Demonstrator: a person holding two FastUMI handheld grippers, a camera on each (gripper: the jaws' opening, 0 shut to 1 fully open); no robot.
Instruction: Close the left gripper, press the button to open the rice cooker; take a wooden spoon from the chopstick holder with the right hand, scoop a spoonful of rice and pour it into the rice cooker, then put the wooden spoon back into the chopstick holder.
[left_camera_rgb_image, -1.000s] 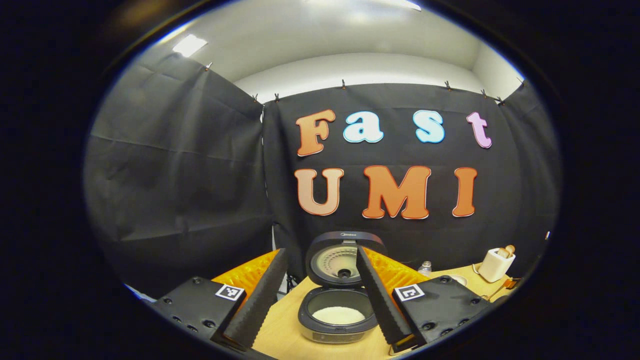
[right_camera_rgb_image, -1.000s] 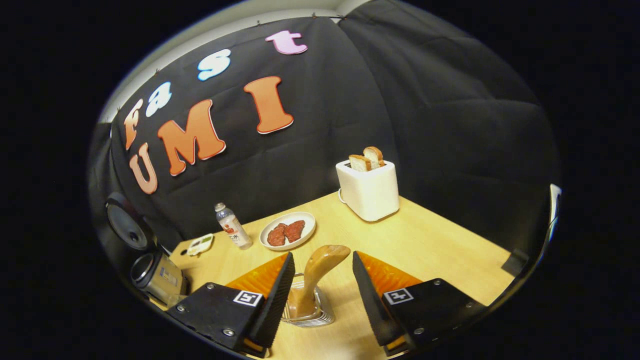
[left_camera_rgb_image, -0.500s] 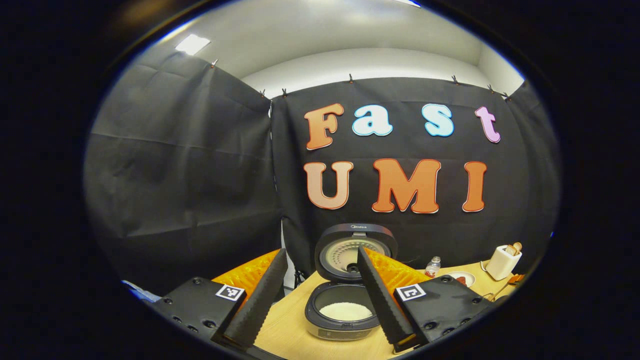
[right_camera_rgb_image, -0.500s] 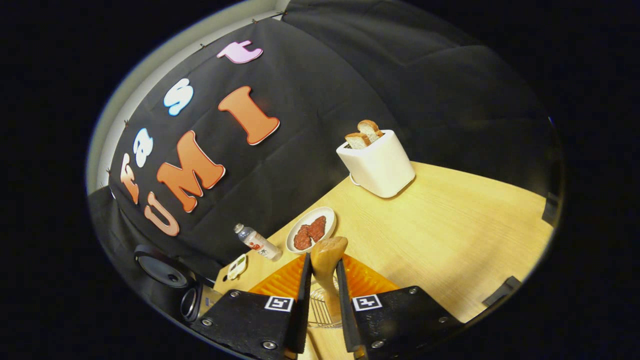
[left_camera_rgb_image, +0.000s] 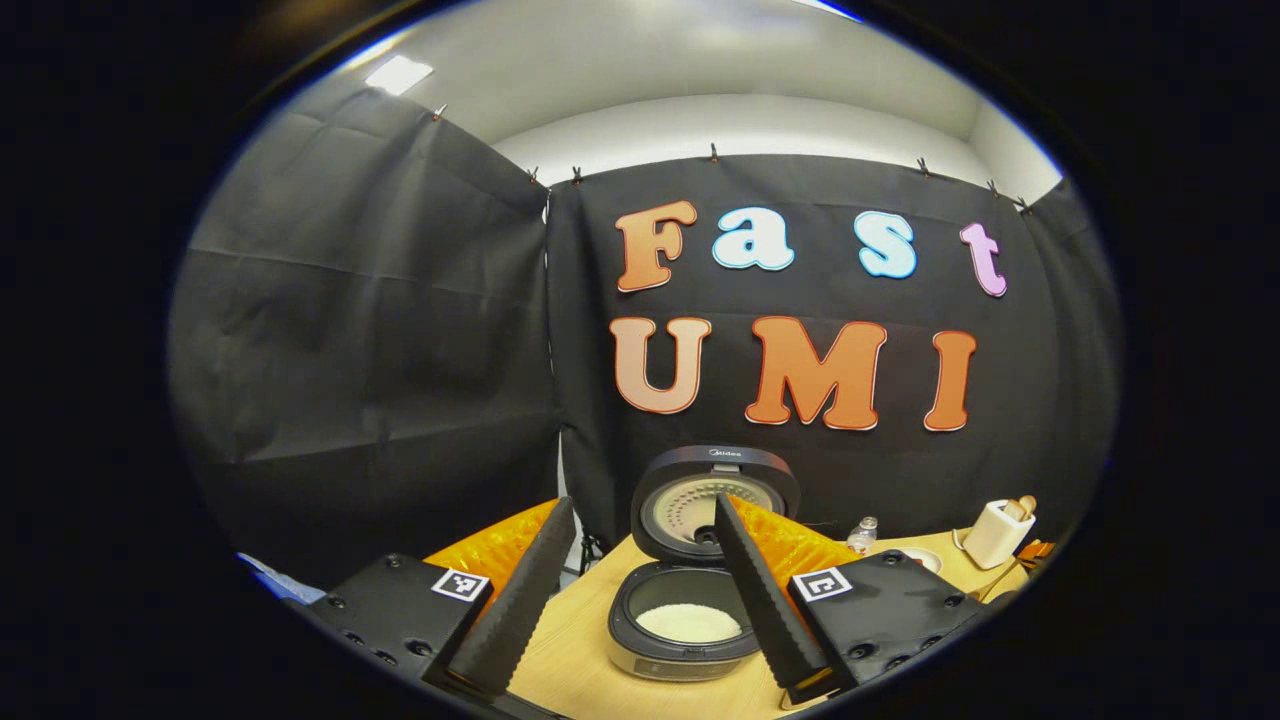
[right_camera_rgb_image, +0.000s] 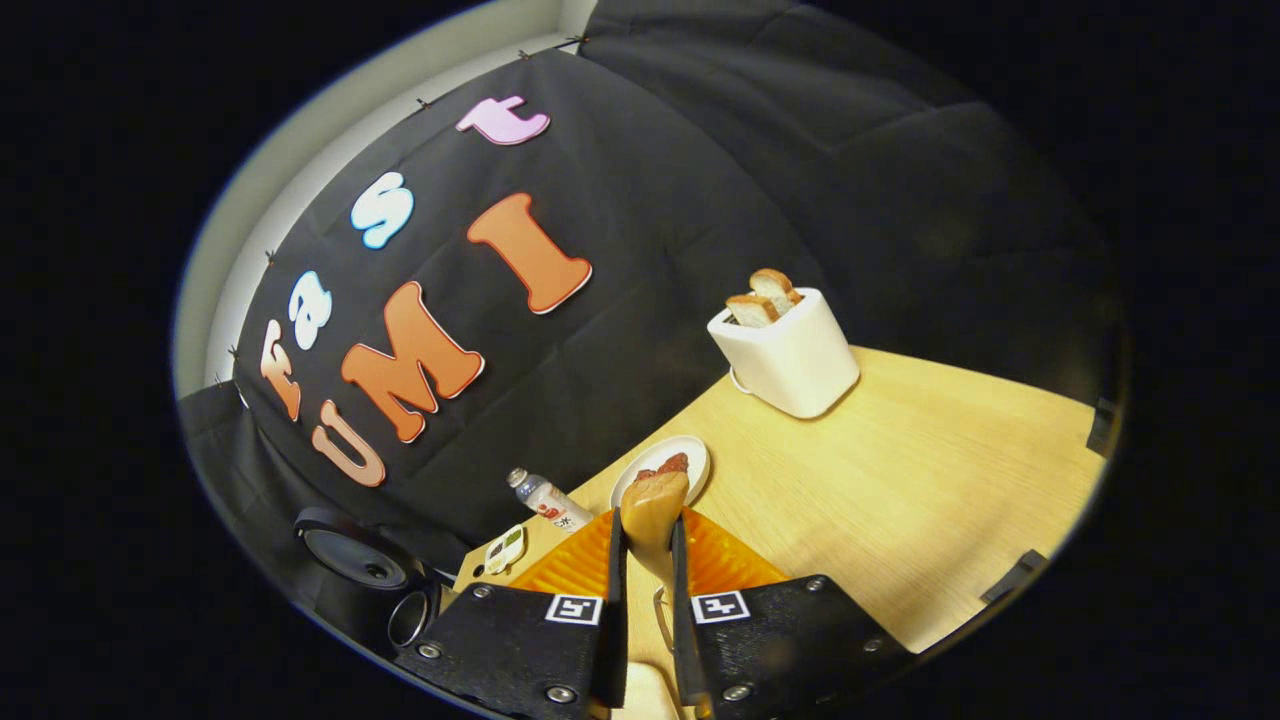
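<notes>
In the left gripper view, the dark rice cooker (left_camera_rgb_image: 640, 655) stands on the wooden table with its lid (left_camera_rgb_image: 715, 490) raised and white rice (left_camera_rgb_image: 690, 622) in the pot. My left gripper (left_camera_rgb_image: 640, 505) hovers in front of it, open and holding nothing. In the right gripper view, my right gripper (right_camera_rgb_image: 646, 518) is shut on the handle of the wooden spoon (right_camera_rgb_image: 652, 498), whose rounded end sticks up past the fingertips. A bit of the wire chopstick holder (right_camera_rgb_image: 658, 608) shows low between the fingers. The spoon's bowl is hidden. The rice cooker (right_camera_rgb_image: 372, 572) sits at the far left.
A white toaster (right_camera_rgb_image: 790, 350) with bread slices stands at the back of the table. A plate (right_camera_rgb_image: 690, 455) of red meat, a small bottle (right_camera_rgb_image: 550, 500) and a small flat item (right_camera_rgb_image: 505, 548) lie near the wall. Bare tabletop (right_camera_rgb_image: 920, 500) stretches to the right.
My right gripper closed on the spoon handle and has risen with it, so the holder has dropped almost out of sight. My left gripper drew back a little from the cooker.
</notes>
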